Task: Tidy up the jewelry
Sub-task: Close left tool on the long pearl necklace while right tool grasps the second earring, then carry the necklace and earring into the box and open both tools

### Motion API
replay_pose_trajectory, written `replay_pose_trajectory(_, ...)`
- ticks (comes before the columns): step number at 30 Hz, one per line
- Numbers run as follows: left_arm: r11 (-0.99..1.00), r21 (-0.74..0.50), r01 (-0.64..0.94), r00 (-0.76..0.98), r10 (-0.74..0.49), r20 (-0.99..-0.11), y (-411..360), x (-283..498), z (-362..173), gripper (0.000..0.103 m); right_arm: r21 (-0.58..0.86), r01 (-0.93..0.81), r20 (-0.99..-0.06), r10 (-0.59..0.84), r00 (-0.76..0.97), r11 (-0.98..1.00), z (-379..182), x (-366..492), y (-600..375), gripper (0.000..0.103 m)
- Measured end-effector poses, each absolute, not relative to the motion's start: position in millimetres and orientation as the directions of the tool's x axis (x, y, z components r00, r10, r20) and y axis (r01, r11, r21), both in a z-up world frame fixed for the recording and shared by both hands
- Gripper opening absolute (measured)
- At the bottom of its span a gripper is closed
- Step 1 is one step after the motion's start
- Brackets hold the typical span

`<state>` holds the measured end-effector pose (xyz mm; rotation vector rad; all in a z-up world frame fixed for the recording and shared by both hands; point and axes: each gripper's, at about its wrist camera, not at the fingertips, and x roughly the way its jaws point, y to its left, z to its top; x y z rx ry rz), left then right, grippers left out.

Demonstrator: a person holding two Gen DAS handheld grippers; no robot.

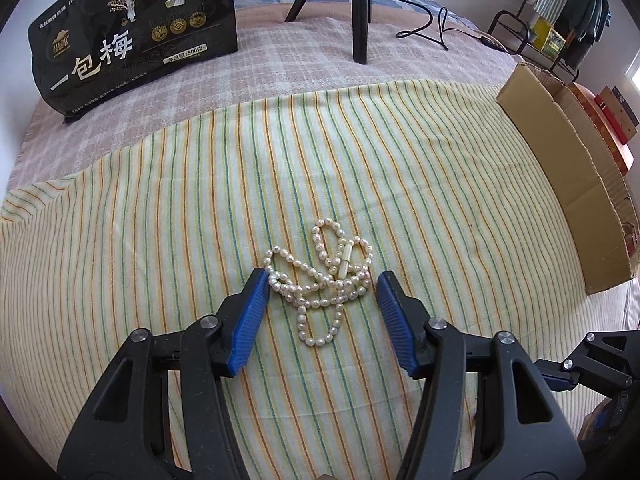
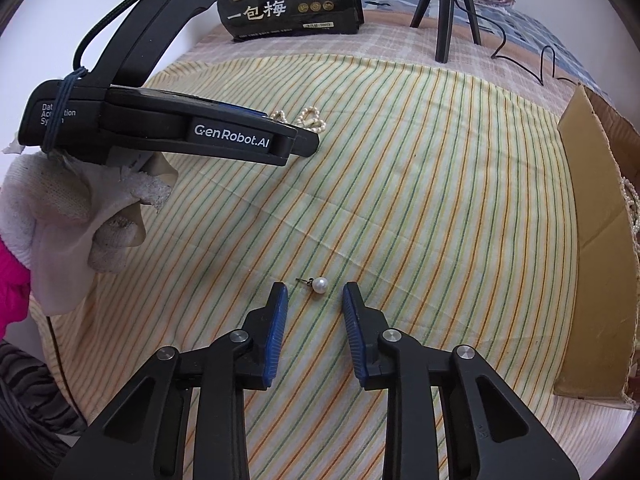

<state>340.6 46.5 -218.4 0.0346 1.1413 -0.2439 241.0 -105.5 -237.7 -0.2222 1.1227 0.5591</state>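
Jewelry pickup: both grippers poised, nothing gripped yet

Pickup looks to be the step in hand, on two fronts. In the left wrist view the left gripper (image 1: 322, 280) points steeply down with its blue ribbed fingers (image 1: 252, 312) spread either side of a tangled white pearl necklace with a pale tubular clasp (image 1: 320, 280). The strand lies heaped on the cloth; the finger at 9 o'clock is just at the outermost beads, while the other stands clear, so nothing is clamped. In the right wrist view the right gripper (image 2: 315, 290) straddles a single white pearl stud earring with a thin dark post (image 2: 319, 285), which lies loose between the tips; the fingers (image 2: 276, 332) are part-way in but not touching it.

My reading: each gripper must come lower and close squarely. The stud is small and round and may roll or squirt out; the necklace may trail loops when lifted. An open brown cardboard box (image 2: 592, 216) at 3 o'clock, with pearl strands showing at its edge, seems the likely destination.

The surface is a bed covered with a cream cloth striped in green and orange (image 1: 400, 168), over a pink checked blanket (image 1: 280, 64). At 11 o'clock stands a black printed bag with Chinese lettering (image 1: 132, 32); at 12 o'clock, black tripod legs (image 1: 360, 12) and a cable. A white-gloved hand (image 2: 72, 208) holds the left gripper.
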Motion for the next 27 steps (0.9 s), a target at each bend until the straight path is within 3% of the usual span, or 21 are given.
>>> replay_pose_trajectory(9, 0.974, -0.091, 0.207, 0.405, -0.17, -0.898, 50.8, 340.0, -219.2, 0.04, 0.079, -0.553, -0.895, 0.304, 0.327, 0.829, -239.3, 244.2, -98.8, 0.025)
replay_pose_trajectory(13, 0.977, -0.086, 0.195, 0.414, -0.161, -0.896, 52.2, 340.6, -219.5, 0.023, 0.033, -0.56, -0.898, 0.27, 0.347, 0.828, -239.0, 242.1, -96.4, 0.011)
replay_pose_trajectory(14, 0.978, -0.087, 0.191, 0.414, -0.16, -0.896, 53.1, 341.1, -219.3, 0.016, 0.03, -0.56, -0.898, 0.269, 0.349, 0.828, -238.6, 242.5, -96.4, 0.009)
replay_pose_trajectory(16, 0.978, -0.094, 0.185, 0.414, -0.164, -0.895, 55.0, 341.3, -219.0, 0.012, 0.033, -0.559, -0.897, 0.272, 0.349, 0.829, -238.6, 242.3, -97.7, 0.009)
replay_pose_trajectory(27, 0.979, -0.117, 0.168, 0.439, -0.181, -0.88, 64.3, 331.3, -206.0, 0.008, 0.042, -0.557, -0.889, 0.286, 0.359, 0.83, -227.1, 235.2, -104.5, 0.009)
